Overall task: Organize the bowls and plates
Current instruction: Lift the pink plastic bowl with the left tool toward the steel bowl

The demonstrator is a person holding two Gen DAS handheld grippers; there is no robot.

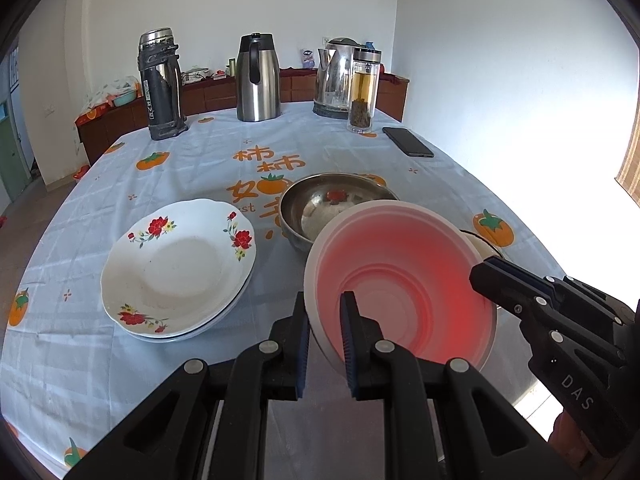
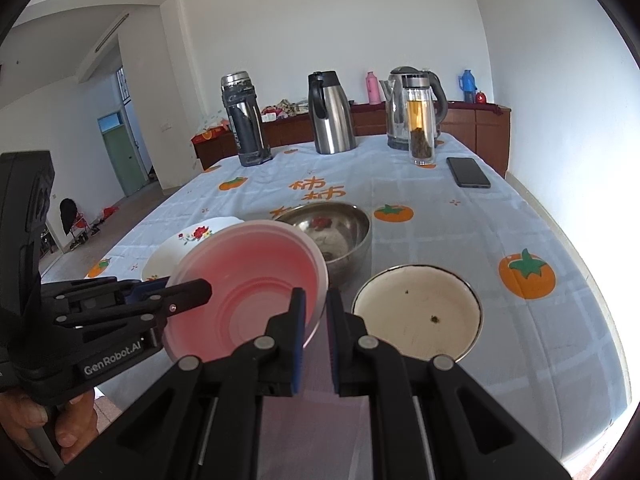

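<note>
A pink plastic bowl (image 1: 400,280) is held tilted above the table by both grippers; it also shows in the right wrist view (image 2: 248,280). My left gripper (image 1: 325,320) is shut on its near-left rim. My right gripper (image 2: 316,312) is shut on its right rim and shows in the left wrist view (image 1: 486,276). A steel bowl (image 1: 320,204) stands behind it. Stacked white flowered plates (image 1: 176,268) lie to the left. A cream enamel bowl (image 2: 416,312) sits to the right, mostly hidden in the left wrist view.
At the far end of the persimmon-print tablecloth (image 1: 80,360) stand a dark thermos (image 1: 160,84), a steel carafe (image 1: 258,78), an electric kettle (image 1: 334,78) and a glass tea bottle (image 1: 363,92). A black phone (image 1: 407,142) lies far right. A wooden sideboard (image 2: 472,124) stands behind.
</note>
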